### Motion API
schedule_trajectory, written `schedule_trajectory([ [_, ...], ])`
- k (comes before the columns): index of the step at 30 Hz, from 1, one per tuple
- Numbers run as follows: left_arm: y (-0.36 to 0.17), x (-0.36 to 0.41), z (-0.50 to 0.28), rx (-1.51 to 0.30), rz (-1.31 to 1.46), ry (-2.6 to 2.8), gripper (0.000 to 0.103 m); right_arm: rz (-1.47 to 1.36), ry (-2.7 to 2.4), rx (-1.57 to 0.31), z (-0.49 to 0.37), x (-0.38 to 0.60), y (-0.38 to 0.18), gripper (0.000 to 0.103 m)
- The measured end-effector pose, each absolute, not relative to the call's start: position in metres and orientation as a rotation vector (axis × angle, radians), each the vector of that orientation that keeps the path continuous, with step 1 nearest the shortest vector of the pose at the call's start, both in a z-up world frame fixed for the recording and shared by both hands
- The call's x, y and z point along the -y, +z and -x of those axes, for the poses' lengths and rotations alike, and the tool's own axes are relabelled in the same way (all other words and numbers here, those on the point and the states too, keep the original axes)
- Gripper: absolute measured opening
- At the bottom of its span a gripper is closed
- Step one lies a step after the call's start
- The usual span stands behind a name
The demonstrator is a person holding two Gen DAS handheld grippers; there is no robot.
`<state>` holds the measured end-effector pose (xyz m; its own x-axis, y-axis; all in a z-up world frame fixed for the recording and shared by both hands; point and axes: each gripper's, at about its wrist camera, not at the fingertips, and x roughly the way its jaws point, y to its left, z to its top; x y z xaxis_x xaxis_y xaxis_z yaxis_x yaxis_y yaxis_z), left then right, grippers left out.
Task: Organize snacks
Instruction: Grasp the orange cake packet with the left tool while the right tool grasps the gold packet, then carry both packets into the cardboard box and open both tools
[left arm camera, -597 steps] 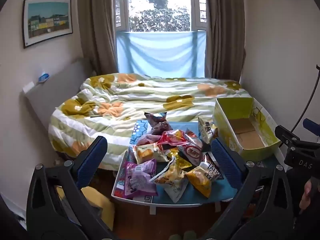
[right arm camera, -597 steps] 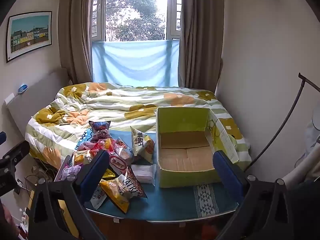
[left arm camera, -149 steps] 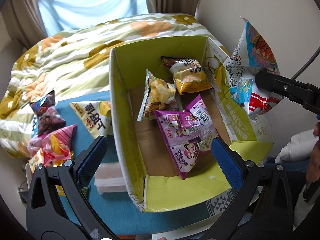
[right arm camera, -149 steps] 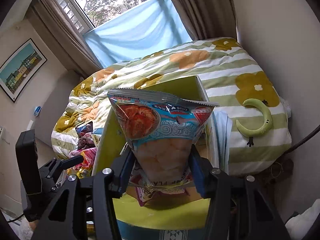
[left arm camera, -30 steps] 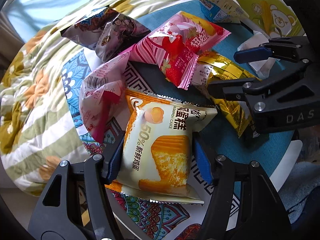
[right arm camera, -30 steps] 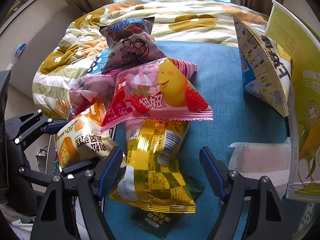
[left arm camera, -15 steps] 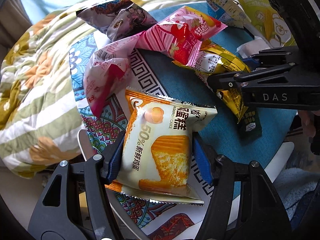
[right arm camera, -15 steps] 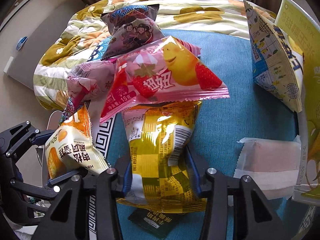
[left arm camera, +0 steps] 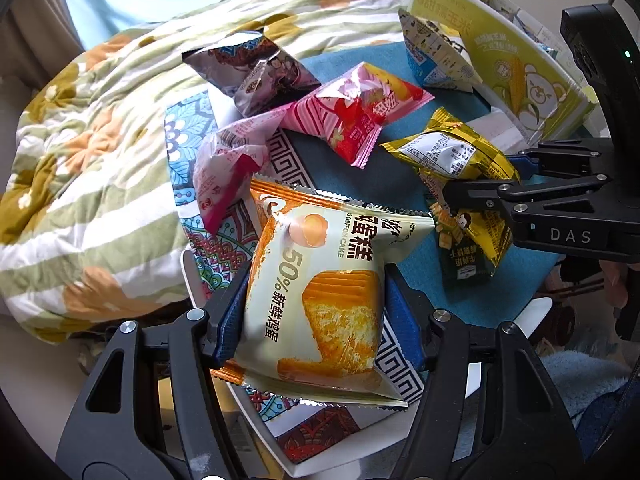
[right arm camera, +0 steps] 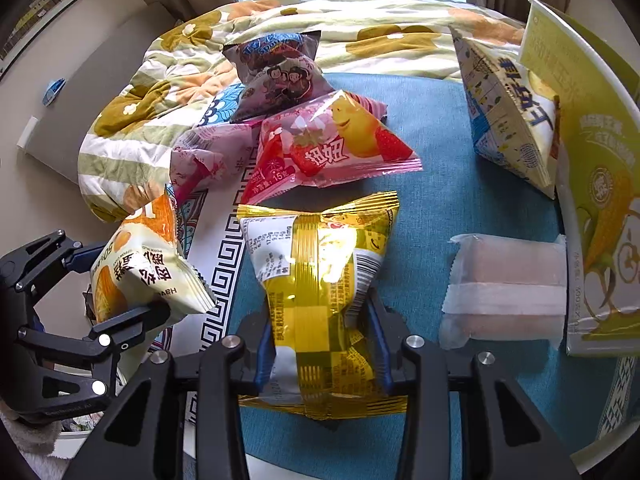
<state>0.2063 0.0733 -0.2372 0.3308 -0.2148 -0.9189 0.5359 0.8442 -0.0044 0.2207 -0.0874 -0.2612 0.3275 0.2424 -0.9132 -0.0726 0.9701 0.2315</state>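
My left gripper is shut on a white and orange chiffon cake pack and holds it above the table's left end; the pack also shows in the right wrist view. My right gripper is shut on a gold snack pack, lifted off the blue cloth; it also shows in the left wrist view. A pink strawberry pack, a pale pink pack, a dark cartoon pack and a blue and white bag lie on the table.
The green box stands at the right edge, its side toward me. A pale pink wrapped pack lies against it. A small dark green sachet lies on the blue cloth. The flowered quilt lies behind and left.
My right gripper has closed on the gold pack and lifted it off the dark sachet. My left gripper has raised the cake pack a little higher.
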Motion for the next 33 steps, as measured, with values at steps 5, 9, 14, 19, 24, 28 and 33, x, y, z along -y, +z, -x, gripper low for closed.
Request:
schedule_trajectory([
  [5, -0.203, -0.06, -0.2, -1.069, -0.316, -0.515, 0.06, -0.186, 0.184, -1.171, -0.206, 0.101, -0.235, 0.037],
  [9, -0.171, -0.036, -0.2, -1.012, -0.311, -0.514, 0.06, -0.204, 0.174, -1.101, -0.194, 0.119, -0.204, 0.037],
  [14, -0.133, 0.009, -0.206, -0.945, -0.279, -0.506, 0.06, -0.253, 0.158, -1.012, -0.187, 0.162, -0.165, 0.037],
  [19, -0.101, 0.074, -0.217, -0.912, -0.22, -0.484, 0.06, -0.235, 0.136, -0.929, -0.18, 0.22, -0.128, 0.037],
  [24, -0.085, 0.148, -0.227, -0.9, -0.169, -0.484, 0.06, -0.217, 0.101, -0.891, -0.177, 0.288, -0.108, 0.037],
  [28, -0.09, 0.207, -0.232, -0.917, -0.159, -0.487, 0.06, -0.198, 0.084, -0.877, -0.176, 0.341, -0.1, 0.037],
  [33, -0.115, 0.263, -0.236, -0.982, -0.127, -0.462, 0.06, -0.192, 0.096, -0.884, -0.181, 0.393, -0.101, 0.037],
])
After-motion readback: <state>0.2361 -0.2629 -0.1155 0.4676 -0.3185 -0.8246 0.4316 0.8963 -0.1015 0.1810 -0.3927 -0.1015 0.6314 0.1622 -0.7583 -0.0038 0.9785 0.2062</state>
